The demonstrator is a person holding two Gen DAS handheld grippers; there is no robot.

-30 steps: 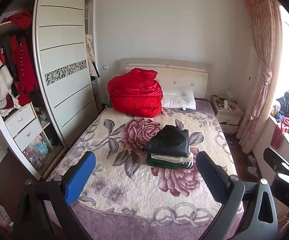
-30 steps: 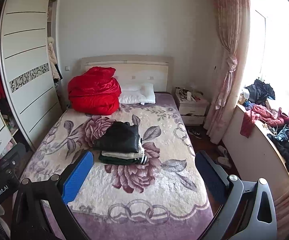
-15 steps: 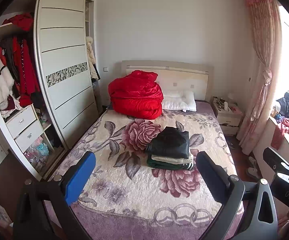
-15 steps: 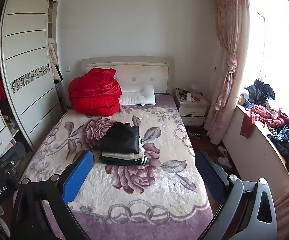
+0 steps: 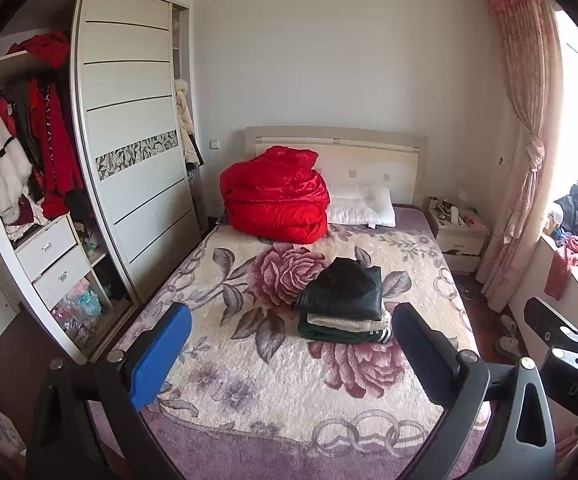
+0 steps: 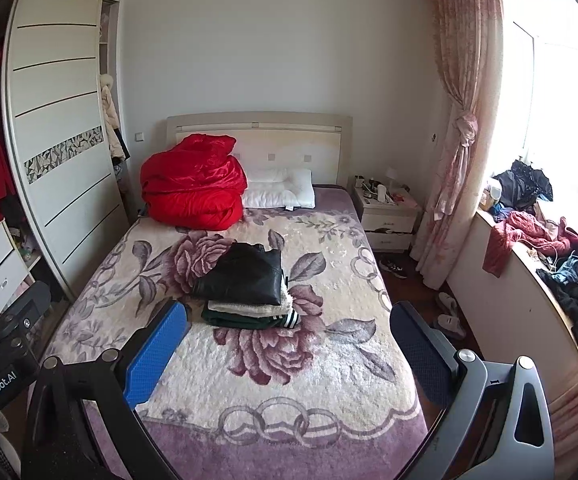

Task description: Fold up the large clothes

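A stack of folded clothes (image 5: 343, 304) lies in the middle of the bed (image 5: 249, 380): a black jacket on top, a cream piece under it, a dark green piece with white stripes at the bottom. The stack also shows in the right wrist view (image 6: 247, 286). My left gripper (image 5: 289, 344) is open and empty, held off the foot of the bed, far from the stack. My right gripper (image 6: 289, 344) is open and empty, beside the left one. Loose clothes (image 6: 529, 224) lie heaped on the window ledge at the right.
A red duvet (image 5: 275, 196) and a white pillow (image 5: 363, 210) lie at the head of the bed. An open wardrobe (image 5: 29, 184) with hanging clothes stands at the left. A nightstand (image 6: 389, 216), pink curtain (image 6: 461, 128) and slippers (image 6: 449, 318) are at the right.
Both views have tilted up slightly, so the bed sits a little lower in frame. Both grippers stay open. The folded stack has not moved.
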